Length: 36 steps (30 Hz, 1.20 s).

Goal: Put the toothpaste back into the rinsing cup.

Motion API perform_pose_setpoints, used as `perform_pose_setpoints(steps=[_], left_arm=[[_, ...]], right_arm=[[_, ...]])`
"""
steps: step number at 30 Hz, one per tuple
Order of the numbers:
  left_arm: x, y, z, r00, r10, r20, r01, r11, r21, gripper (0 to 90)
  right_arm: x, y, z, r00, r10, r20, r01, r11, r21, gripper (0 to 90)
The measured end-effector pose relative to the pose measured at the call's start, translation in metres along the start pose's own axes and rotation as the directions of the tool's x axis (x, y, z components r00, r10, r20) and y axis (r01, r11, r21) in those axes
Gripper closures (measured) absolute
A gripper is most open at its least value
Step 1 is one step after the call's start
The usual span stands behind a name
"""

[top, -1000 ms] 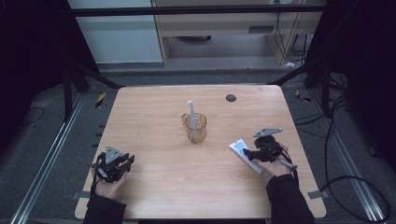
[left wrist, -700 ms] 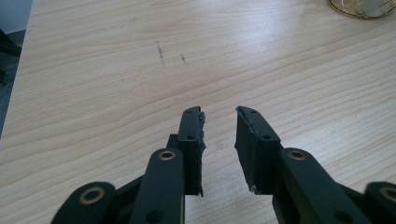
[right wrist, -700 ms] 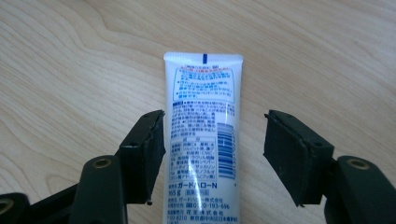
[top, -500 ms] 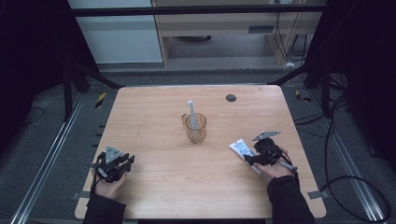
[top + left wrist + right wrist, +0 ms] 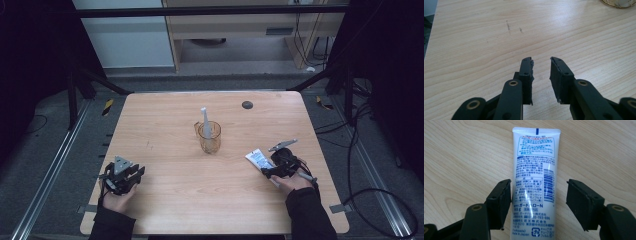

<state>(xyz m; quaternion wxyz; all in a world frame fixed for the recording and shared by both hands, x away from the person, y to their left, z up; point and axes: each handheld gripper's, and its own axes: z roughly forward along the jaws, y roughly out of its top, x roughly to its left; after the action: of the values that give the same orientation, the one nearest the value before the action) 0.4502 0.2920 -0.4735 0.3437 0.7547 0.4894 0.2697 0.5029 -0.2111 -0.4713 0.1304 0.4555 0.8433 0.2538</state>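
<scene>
Black sleeves; each black tool [image 5: 119,176] has brass-ringed pivots, a grey three-cornered plate, worn pads [image 5: 561,72].

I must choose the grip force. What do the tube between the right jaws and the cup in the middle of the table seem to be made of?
The tube looks like soft glossy plastic: white, printed, with a flat crimped end and a light streak along it. The cup seems clear amber plastic or glass; the table shows through its wall, which cannot settle which.

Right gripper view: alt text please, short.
A white toothpaste tube lies flat on the wooden table between the open right gripper; the left pad sits at its edge, the right pad stands clear.
</scene>
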Motion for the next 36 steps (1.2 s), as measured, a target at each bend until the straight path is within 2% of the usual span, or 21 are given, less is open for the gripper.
perform_pose_setpoints(steps=[12,19,21,27,36], left_arm=[[0.000,0.001,0.002,1.0000,0.002,0.003,-0.002,1.0000,0.008,70.2],[0.000,0.000,0.003,1.0000,0.005,0.004,-0.006,0.9999,0.013,70.2],[0.000,0.000,0.002,1.0000,0.007,0.005,-0.007,0.9999,0.014,70.3],[0.000,0.000,0.001,1.0000,0.004,0.004,-0.004,0.9999,0.011,70.2],[0.000,0.000,0.002,1.0000,0.007,0.004,-0.007,0.9999,0.013,70.4]], right_arm=[[-0.003,0.003,0.011,0.9995,0.013,-0.029,-0.012,0.999,0.052,37.4],[0.000,0.008,0.015,0.9999,-0.009,-0.014,0.011,0.996,0.086,39.6],[0.000,0.010,0.015,0.9996,-0.017,-0.021,0.019,0.995,0.097,42.7],[0.002,0.012,0.015,0.9998,-0.012,-0.014,0.013,0.993,0.119,45.0],[0.003,0.015,0.009,1.0000,-0.002,0.000,0.002,0.993,0.120,62.7]])
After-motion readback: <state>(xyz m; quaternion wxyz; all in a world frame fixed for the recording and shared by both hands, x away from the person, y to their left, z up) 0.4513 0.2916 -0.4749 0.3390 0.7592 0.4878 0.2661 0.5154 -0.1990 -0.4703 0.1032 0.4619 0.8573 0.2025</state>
